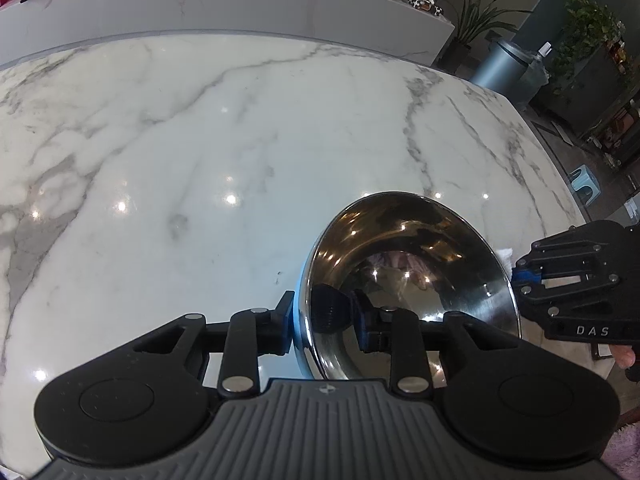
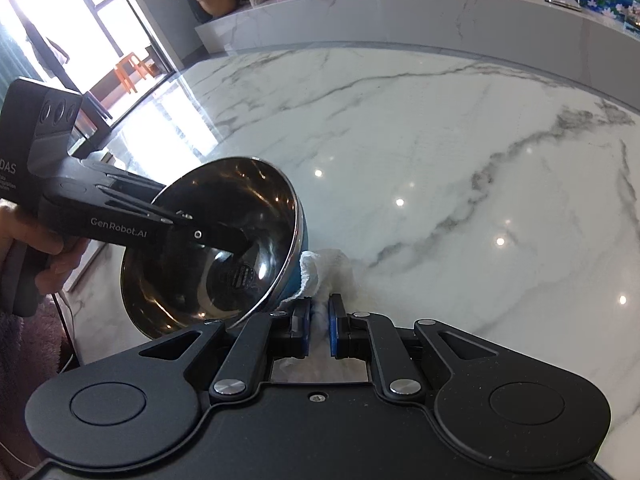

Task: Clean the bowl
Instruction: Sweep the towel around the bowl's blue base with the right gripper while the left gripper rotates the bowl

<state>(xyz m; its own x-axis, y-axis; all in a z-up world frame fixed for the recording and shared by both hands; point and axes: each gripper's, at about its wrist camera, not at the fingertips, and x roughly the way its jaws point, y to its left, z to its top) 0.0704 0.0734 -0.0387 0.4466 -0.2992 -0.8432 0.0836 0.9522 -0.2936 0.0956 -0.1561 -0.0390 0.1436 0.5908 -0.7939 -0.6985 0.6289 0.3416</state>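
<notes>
Tilting on edge over the marble table (image 1: 200,140), the bowl (image 1: 404,264) shows a shiny steel inside and a blue outer wall, mouth turned toward the left wrist camera.

Left wrist view, left to right: bare veined marble, then the left gripper (image 1: 324,316) clamped on the bowl's near rim, one pad against the blue outside, the other finger inside the bowl. Pads press the wall; the bowl is gripped. Right of the bowl, a sliver of white cloth (image 1: 505,258) peeks past the rim, just beside the right gripper's black body, lettered "DAS". A fingertip shows under that body at the frame edge.

Right wrist view, left to right: a hand (image 2: 44,252) wraps the left gripper's handle; its finger reaches into the bowl (image 2: 224,200), which is held raised and tipped. Cloth (image 2: 320,268) bunches against the bowl's blue outer wall, low on the right side, touching it. The right gripper (image 2: 319,326) is closed on the cloth's near end, blue pads pinching the white fabric between them. Beyond, open marble with light spots.
</notes>
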